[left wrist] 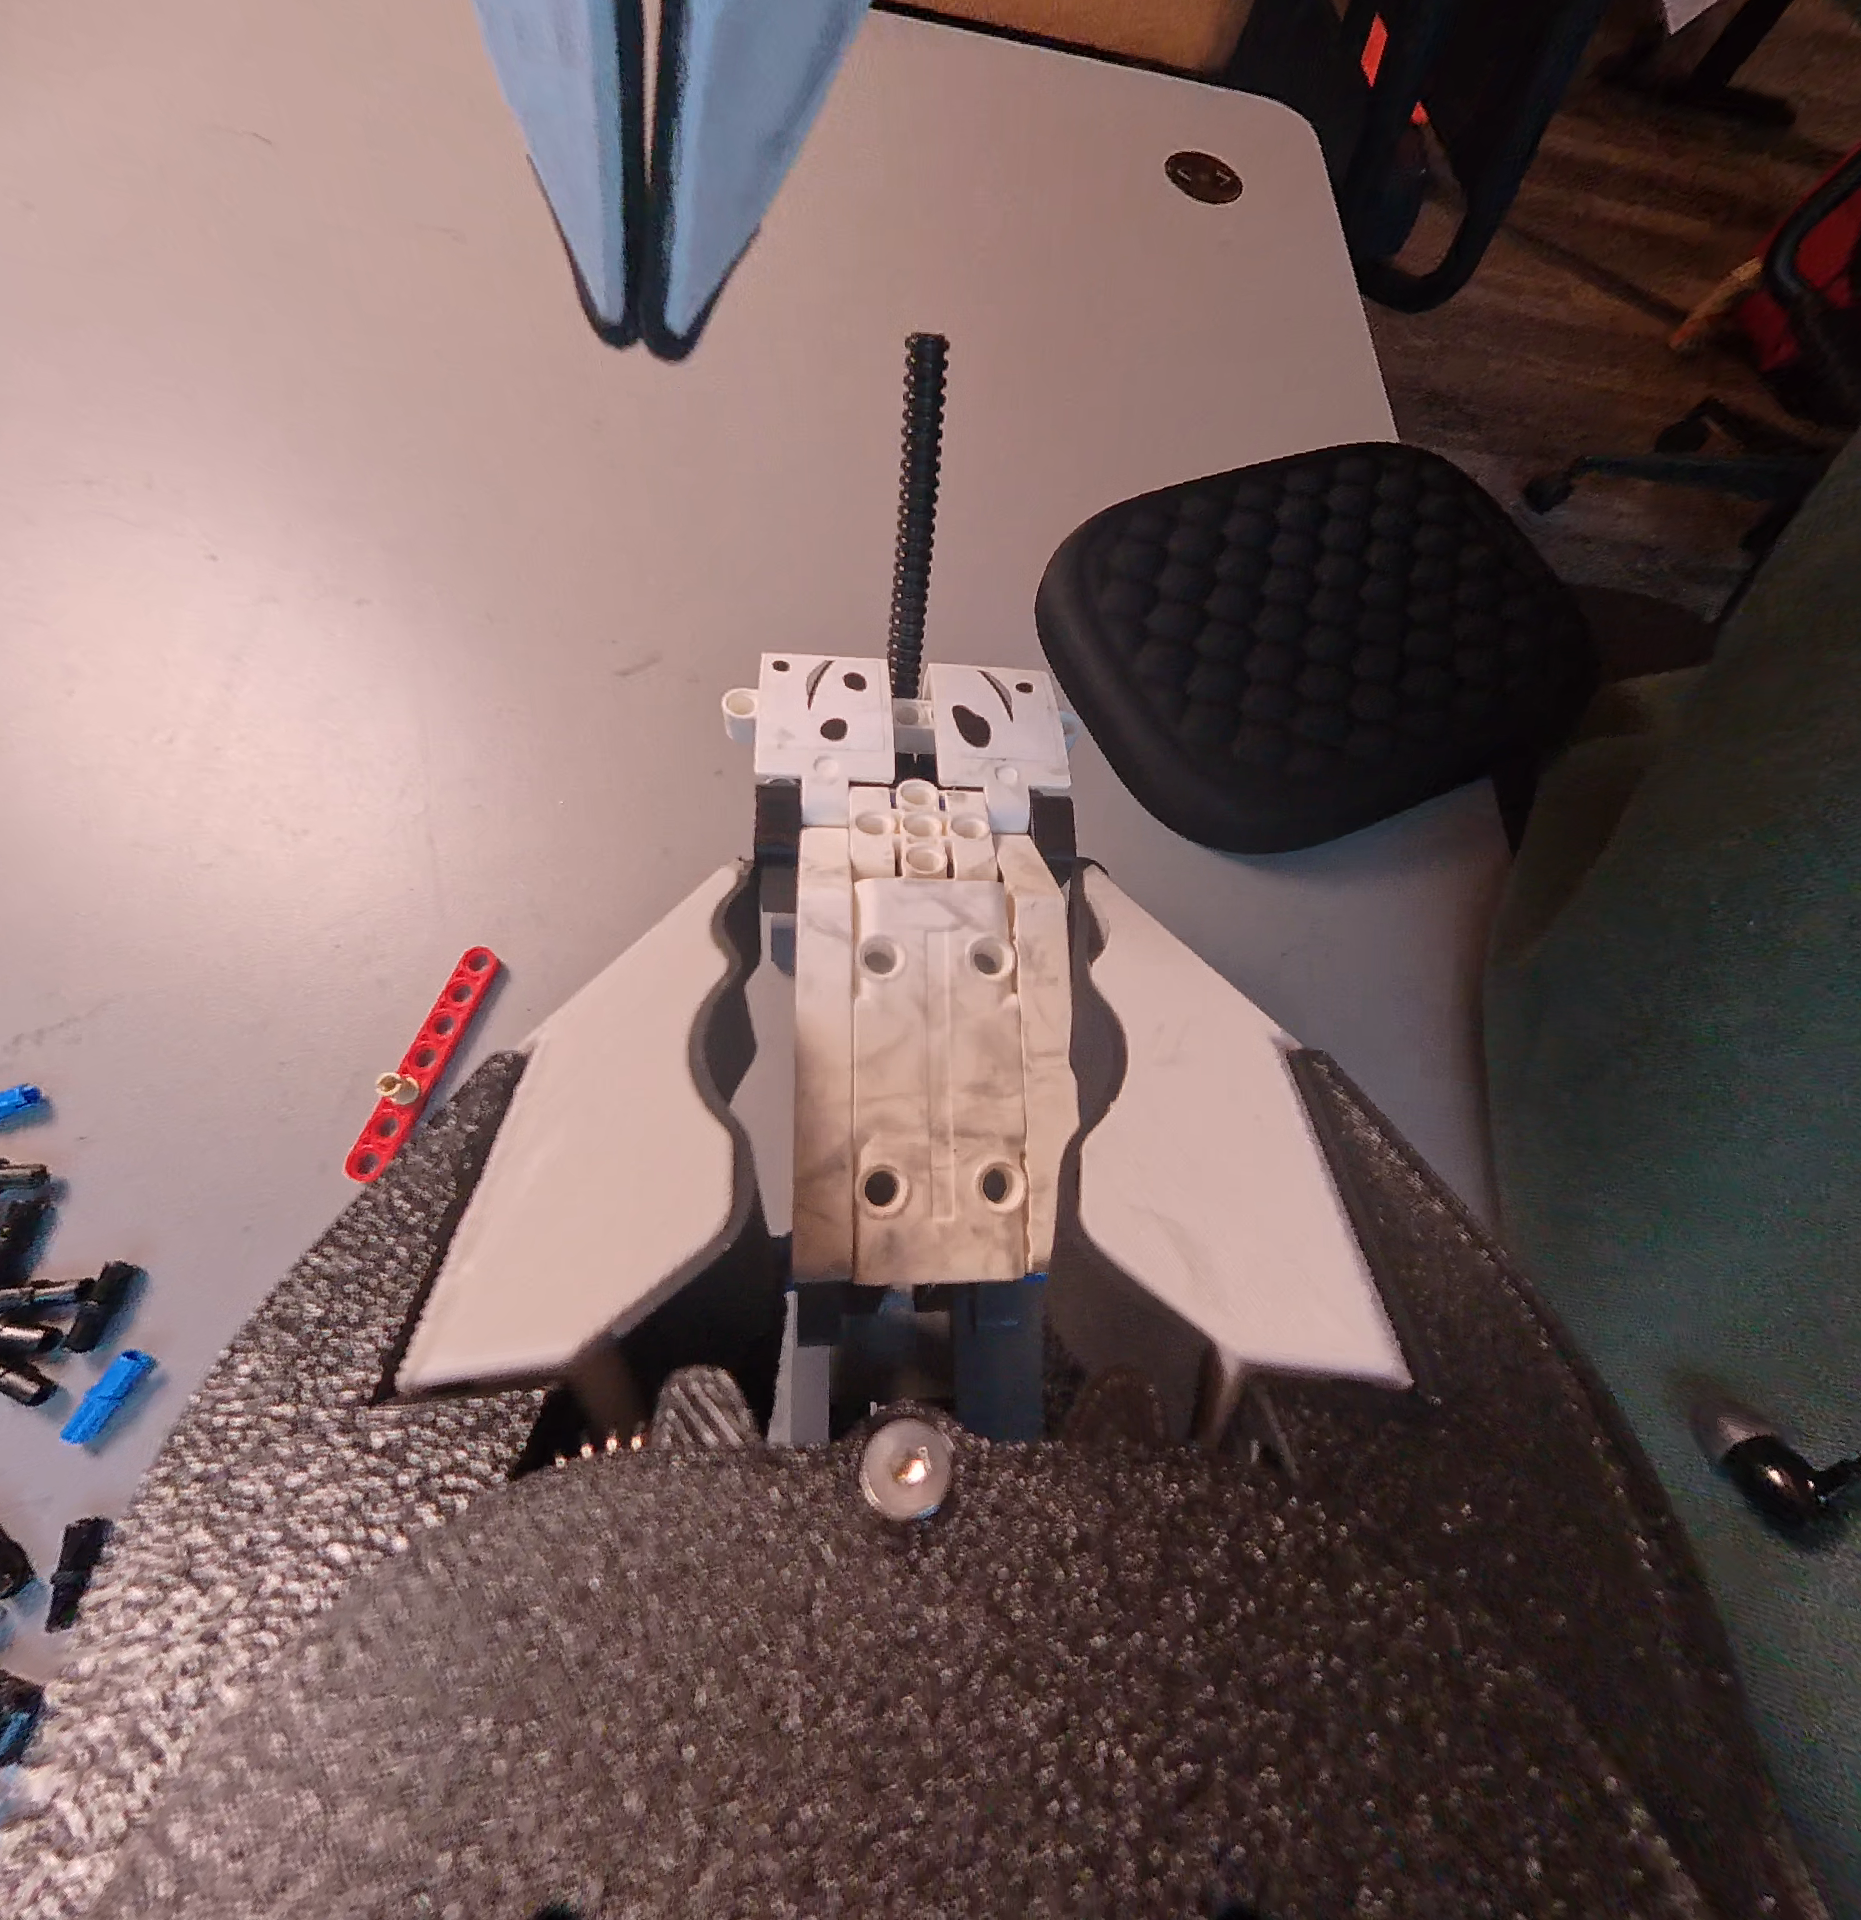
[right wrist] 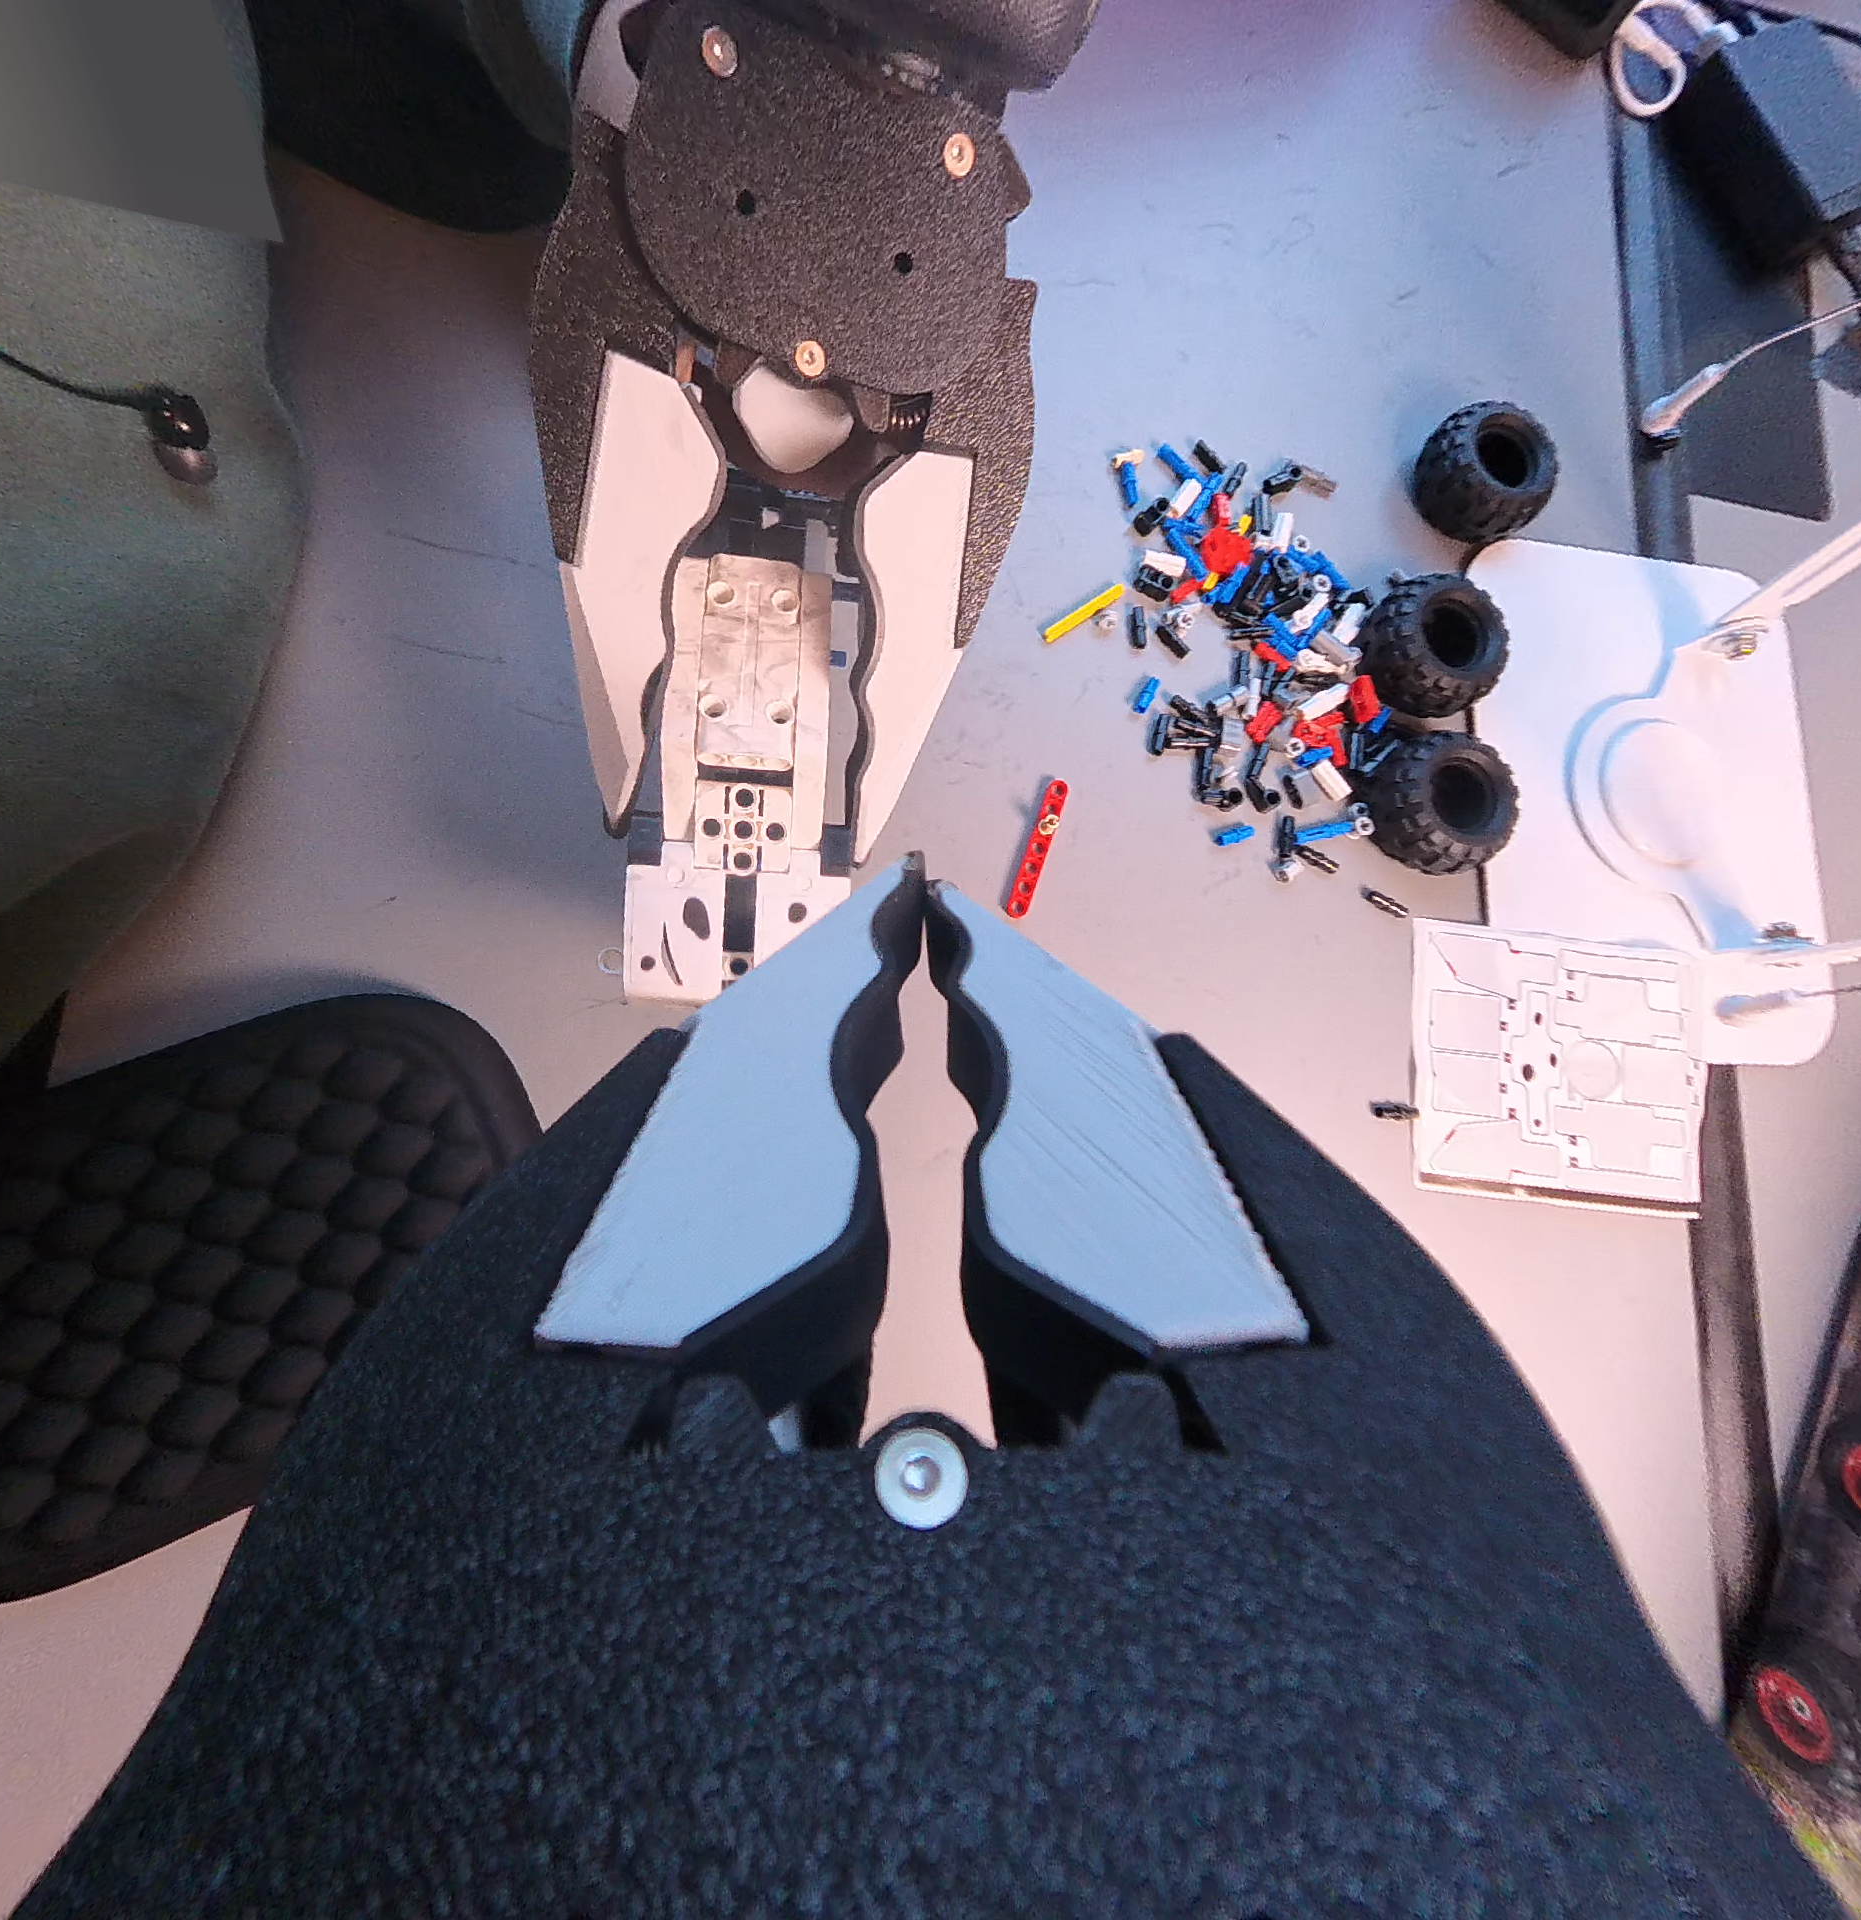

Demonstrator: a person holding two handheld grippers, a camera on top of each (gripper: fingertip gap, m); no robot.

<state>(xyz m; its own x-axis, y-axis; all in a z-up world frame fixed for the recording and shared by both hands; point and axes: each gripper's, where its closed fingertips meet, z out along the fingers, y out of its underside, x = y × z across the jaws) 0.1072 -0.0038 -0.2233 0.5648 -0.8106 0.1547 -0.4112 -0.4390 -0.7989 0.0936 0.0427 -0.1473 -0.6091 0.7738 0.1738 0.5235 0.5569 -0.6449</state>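
My left gripper (left wrist: pixel 915 873) is shut on a white marbled brick-built model (left wrist: pixel 931 1081), gripping its sides just above the grey table (left wrist: pixel 334 520). A black ribbed rod (left wrist: pixel 915 499) sticks out from the model's far end, between two white panels with black marks. My right gripper (right wrist: pixel 921 883) is shut with nothing visible between its tips. It hovers over the model's far end (right wrist: pixel 677 925). In the left wrist view it (left wrist: pixel 645 338) hangs left of the rod's tip, not touching it. The right wrist view shows the left gripper (right wrist: pixel 744 831) holding the model (right wrist: pixel 749 665).
A red holed beam (left wrist: pixel 422 1060) with a tan pin lies left of the model, also in the right wrist view (right wrist: pixel 1037 847). Beyond it are a pile of small parts (right wrist: pixel 1248 644), three black tyres (right wrist: pixel 1435 644), a white sheet (right wrist: pixel 1560 1070) and a lamp base (right wrist: pixel 1653 727). A black cushion (left wrist: pixel 1310 644) sits beside the table's edge. There is about 9 cm between the tips of the two grippers.
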